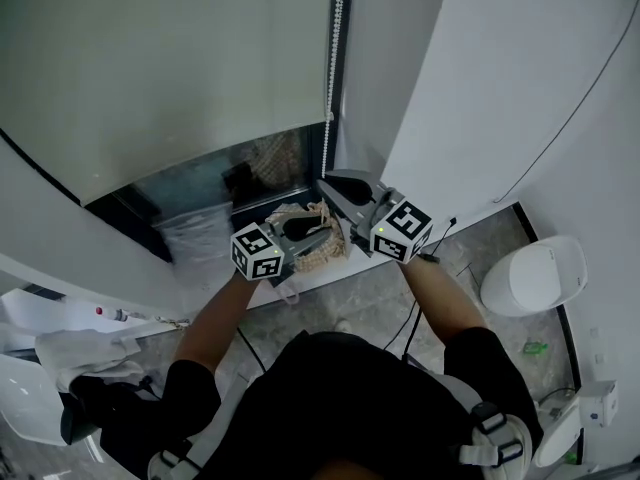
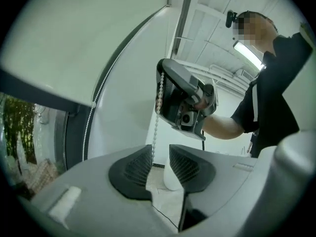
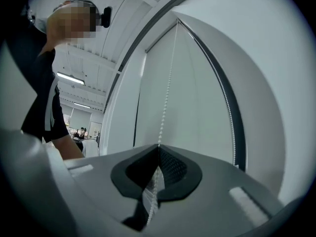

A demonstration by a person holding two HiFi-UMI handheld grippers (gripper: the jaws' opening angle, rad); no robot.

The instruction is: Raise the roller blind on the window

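Observation:
The cream roller blind [image 1: 170,68] covers most of the window, and its bottom edge leaves a dark strip of glass [image 1: 200,183] bare. A white bead chain [image 1: 337,58] hangs beside the window frame. My right gripper [image 1: 345,190] is shut on the bead chain [image 3: 167,98], which runs up from its closed jaws [image 3: 158,149]. My left gripper [image 1: 300,226] sits just below it. Its jaws [image 2: 160,149] stand open, with the bead chain [image 2: 157,112] passing loosely through the gap. The right gripper [image 2: 185,100] shows in the left gripper view, clamped on the chain above.
A tan woven thing [image 1: 322,248] lies under the grippers by the sill. A white rounded fixture [image 1: 530,273] stands on the tiled floor at right, and a white cloth [image 1: 80,353] lies at left. Cables [image 1: 410,323] trail over the floor. A white wall [image 1: 520,78] rises at right.

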